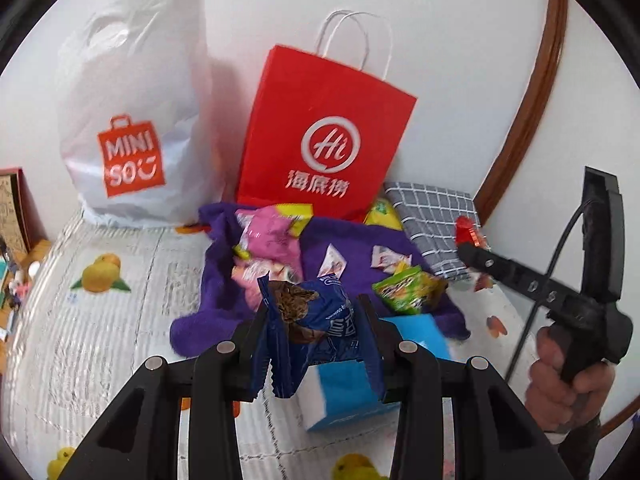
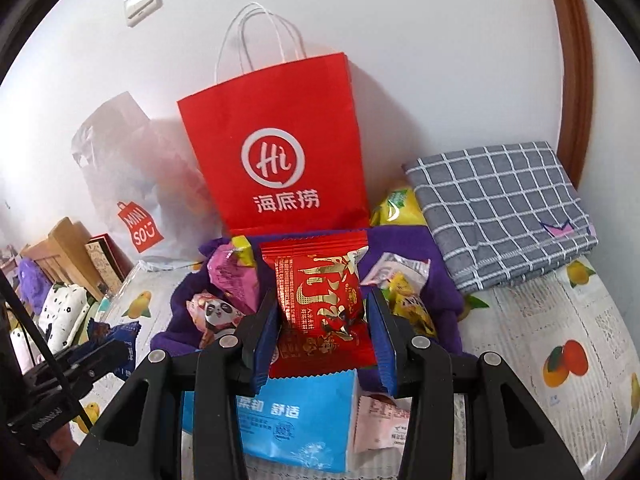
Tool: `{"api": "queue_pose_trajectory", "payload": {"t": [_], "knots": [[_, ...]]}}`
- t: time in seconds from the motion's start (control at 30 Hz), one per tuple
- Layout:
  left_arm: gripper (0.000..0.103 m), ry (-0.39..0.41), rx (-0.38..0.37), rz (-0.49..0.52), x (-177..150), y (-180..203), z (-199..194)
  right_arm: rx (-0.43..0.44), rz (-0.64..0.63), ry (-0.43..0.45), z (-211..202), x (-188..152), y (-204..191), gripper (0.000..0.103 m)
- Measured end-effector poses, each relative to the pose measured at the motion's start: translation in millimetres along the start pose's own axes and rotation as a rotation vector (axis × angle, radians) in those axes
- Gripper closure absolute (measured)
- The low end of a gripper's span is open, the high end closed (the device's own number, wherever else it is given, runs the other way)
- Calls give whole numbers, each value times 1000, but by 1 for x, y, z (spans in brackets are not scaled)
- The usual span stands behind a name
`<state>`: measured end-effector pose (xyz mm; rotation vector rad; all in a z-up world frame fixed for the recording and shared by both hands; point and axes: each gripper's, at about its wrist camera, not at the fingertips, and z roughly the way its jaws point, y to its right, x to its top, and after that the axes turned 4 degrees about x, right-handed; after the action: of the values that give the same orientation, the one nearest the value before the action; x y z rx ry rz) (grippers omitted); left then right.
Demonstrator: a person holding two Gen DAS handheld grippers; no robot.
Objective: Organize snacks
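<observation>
My left gripper [image 1: 314, 312] is shut on a dark blue snack packet [image 1: 316, 320], held up above the bed. My right gripper [image 2: 322, 308] is shut on a red foil packet with gold lettering [image 2: 320, 300]. In the left wrist view the right gripper [image 1: 466, 242] shows at the right edge with that red packet [image 1: 466, 230] at its tip. The left gripper with its blue packet [image 2: 116, 340] appears at the lower left of the right wrist view. Behind both stands a red paper bag [image 2: 276, 156] against the wall. Several loose snacks lie on a purple towel [image 1: 352, 240], among them a pink packet [image 1: 272, 236] and a green one [image 1: 408, 290].
A white plastic shop bag [image 1: 132, 120] stands left of the red paper bag [image 1: 324, 136]. A folded grey checked cloth [image 2: 508, 208] lies at the right by the wall. A blue tissue pack [image 2: 296, 420] sits under the grippers. A hand [image 1: 568, 384] grips the right tool's handle.
</observation>
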<state>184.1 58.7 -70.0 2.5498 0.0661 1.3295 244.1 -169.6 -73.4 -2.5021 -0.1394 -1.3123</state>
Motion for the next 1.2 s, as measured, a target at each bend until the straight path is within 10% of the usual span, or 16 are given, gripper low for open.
{"api": "queue_pose_trajectory", "payload": {"t": [1.2], "knots": [[66, -42, 37, -22, 7, 14, 49, 81, 36, -2, 35, -10, 25, 60]]}}
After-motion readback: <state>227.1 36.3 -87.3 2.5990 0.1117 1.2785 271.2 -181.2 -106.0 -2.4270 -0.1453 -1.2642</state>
